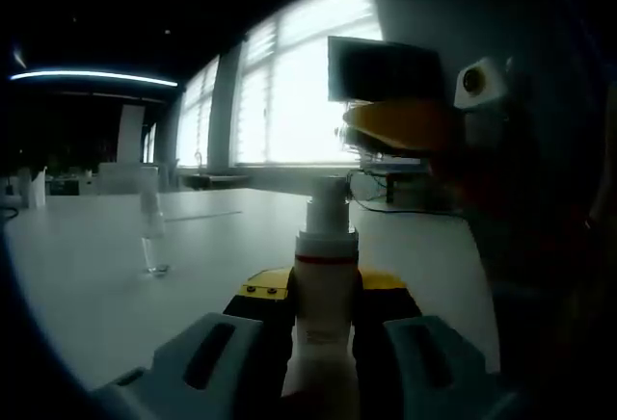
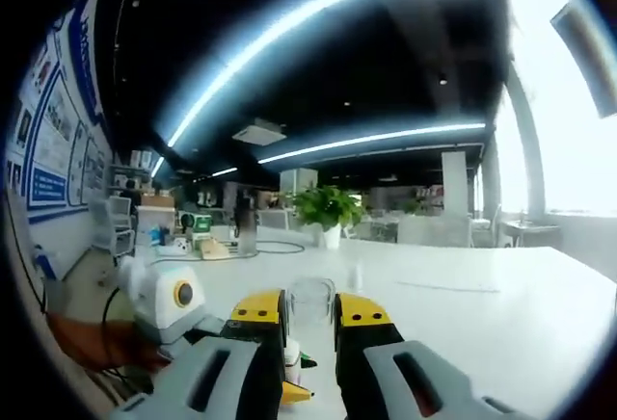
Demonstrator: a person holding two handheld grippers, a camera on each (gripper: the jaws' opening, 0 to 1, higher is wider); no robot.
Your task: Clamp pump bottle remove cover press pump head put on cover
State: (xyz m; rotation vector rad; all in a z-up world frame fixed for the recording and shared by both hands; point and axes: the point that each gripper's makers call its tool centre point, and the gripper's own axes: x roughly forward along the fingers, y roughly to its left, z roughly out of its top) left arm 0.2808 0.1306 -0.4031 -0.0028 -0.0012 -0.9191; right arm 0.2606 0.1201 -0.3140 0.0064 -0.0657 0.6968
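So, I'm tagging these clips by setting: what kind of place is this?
Probably an open-plan office or lab. The white table is long, ceiling strip lights run overhead, a potted plant stands at the far end, posters line one wall, and big windows sit behind a monitor.

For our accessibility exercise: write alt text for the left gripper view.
A white pump bottle stands clamped between the left gripper jaws, its pump head bare. Its clear cover stands apart on the white table, with bright windows behind.
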